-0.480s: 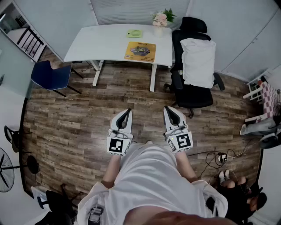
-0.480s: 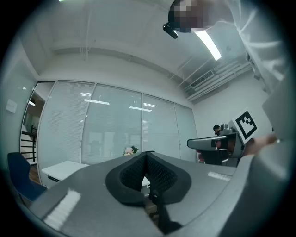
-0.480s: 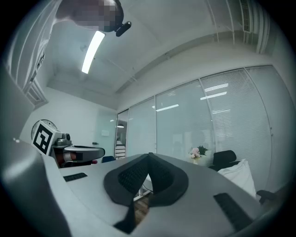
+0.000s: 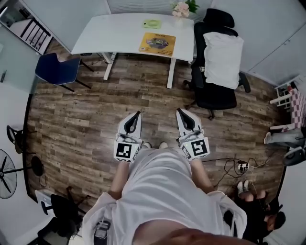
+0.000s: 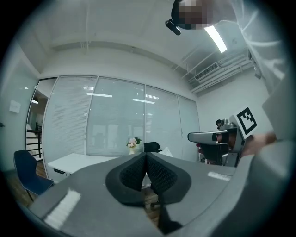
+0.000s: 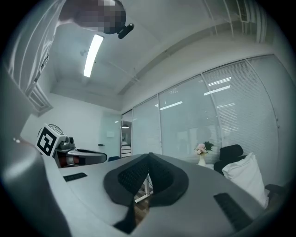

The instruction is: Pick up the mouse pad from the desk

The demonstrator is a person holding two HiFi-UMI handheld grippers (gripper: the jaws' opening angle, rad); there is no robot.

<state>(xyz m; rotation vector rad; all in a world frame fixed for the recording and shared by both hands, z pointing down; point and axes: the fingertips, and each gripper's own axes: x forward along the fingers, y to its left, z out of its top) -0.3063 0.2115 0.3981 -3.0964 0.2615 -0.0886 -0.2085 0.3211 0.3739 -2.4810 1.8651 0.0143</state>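
A room is seen from above, with a person in a white shirt standing on a wood-plank floor point(image 4: 86, 110), well apart from a long white desk point(image 4: 114, 36) at the far side. The task's thing, a flat yellow rectangular mouse pad with a dark printed picture point(image 4: 157, 44), lies on the right part of that desk, its near edge close to the desk's front edge. A small pale green flat item point(image 4: 152, 23) lies beyond it, and a vase of pink flowers point(image 4: 181, 8) stands at the back corner. A black office chair with a white pillow point(image 4: 217, 57) stands just right of the desk. The left gripper point(image 4: 138, 115) and the right gripper point(image 4: 179, 111) are held level, side by side in front of the body. In each gripper view the dark ribbed pads are seen pressed together with nothing between them, so both are closed and empty. The pad is judged to be thin, light and floppy, lying flush, with little edge to get under. A corner or the near edge would probably be the best place to pinch. It is expected to droop when lifted.
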